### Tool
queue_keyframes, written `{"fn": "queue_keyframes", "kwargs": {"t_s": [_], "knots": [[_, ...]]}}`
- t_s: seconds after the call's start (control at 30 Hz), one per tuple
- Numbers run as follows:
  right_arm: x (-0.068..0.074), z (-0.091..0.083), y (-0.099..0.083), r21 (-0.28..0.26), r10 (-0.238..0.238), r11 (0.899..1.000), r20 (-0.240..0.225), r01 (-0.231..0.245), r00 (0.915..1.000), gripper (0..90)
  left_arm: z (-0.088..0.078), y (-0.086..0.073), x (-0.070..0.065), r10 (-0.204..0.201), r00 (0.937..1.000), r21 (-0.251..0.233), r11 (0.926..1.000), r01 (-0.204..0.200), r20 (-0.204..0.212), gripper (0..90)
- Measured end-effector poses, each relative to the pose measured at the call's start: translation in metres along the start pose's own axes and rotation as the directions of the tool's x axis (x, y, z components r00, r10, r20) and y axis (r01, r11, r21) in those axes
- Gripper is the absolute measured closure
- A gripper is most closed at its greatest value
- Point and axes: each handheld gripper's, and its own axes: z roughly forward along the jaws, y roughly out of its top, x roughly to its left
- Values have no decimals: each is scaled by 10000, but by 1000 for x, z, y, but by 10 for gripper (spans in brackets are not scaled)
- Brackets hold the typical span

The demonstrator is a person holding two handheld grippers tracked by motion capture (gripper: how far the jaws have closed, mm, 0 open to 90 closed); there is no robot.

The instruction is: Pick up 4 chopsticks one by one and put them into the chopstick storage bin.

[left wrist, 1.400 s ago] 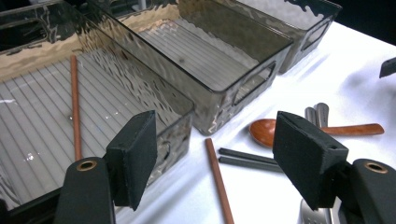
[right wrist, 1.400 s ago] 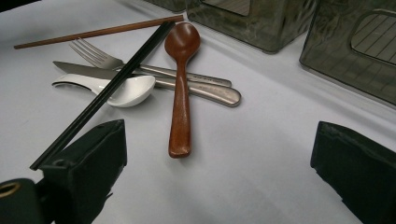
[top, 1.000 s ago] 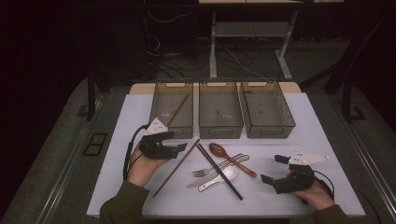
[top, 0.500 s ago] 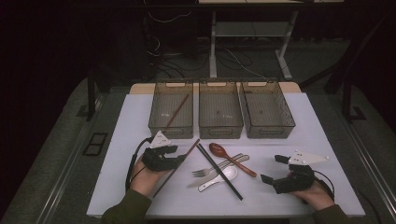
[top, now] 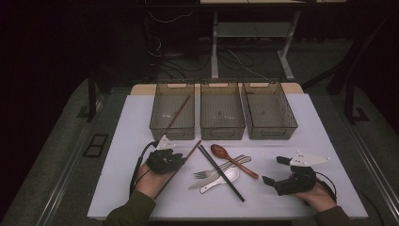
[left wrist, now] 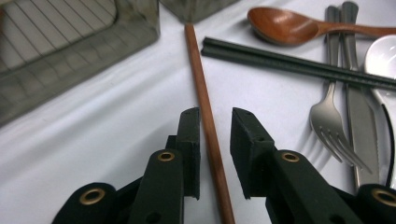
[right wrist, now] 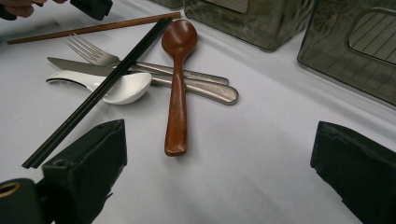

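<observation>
Sorting cutlery from counter (top: 122,141) into three mesh bins, early stage.

Done so far: one brown wooden chopstick (top: 178,112) already leaning in left bin (top: 172,127), upper centre-left of high view. Middle bin (top: 222,129) and right bin (top: 270,129) look bare.

In hand now: left claw (left wrist: 214,122) down on counter, straddling second brown chopstick (left wrist: 205,116), which runs from bottom centre up to top centre of left gripper view. Jaws just been closing, chopstick between them; a sliver of gap visible on each side, so not clamped yet. In high view left claw (top: 179,159) sits lower left of centre, on lower half of stick.

Right claw (right wrist: 219,154) idle, jaws wide apart, nothing between them; parked lower right in high view (top: 275,175).

Still left on counter, centre of frame: black chopstick pair (top: 221,173) lying diagonal across the pile, brown wooden spoon (right wrist: 177,79), metal fork (left wrist: 334,116), table knife (left wrist: 359,112), white ceramic spoon (right wrist: 109,86). Roughly one item of seven binned.

Writing: faint engraved mark on a steel handle (right wrist: 201,77) in right gripper view, too small to read. No other labels or brands visible.
</observation>
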Motion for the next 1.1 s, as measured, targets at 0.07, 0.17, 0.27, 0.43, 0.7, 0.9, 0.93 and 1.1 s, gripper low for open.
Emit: {"fn": "queue_keyframes", "kwargs": {"t_s": [0.07,0.17,0.27,0.43,0.7,0.9,0.93,1.1], "knots": [[0,0,0,-6,10,10000,9,-10,10000,32,2,0,-2,52,10000,128,9999,-52,-30,732],[0,0,0,-7,1,10000,8,-1,10000,32,3,0,-3,83,9999,234,9997,-81,-74,747],[0,0,0,-19,4,10000,13,-4,10000,32,4,-1,-2,74,9999,286,9996,-70,-133,755],[0,-1,0,-35,-8,10000,16,8,10000,32,5,-3,0,-8,9999,419,9991,14,-138,769],[0,-1,0,-28,-11,10000,21,11,10000,32,6,-4,-2,49,9997,441,9990,-39,-244,772],[0,-1,0,-28,-26,10000,30,26,10000,32,6,-4,-3,99,9992,454,9989,-82,-383,800],[0,-1,0,-27,-20,10000,30,20,10000,32,6,-4,-3,98,9992,450,9990,-80,-385,807],[0,-1,0,-29,-26,10000,31,26,10000,32,6,-4,-3,99,9991,468,9989,-80,-420,810]]}}
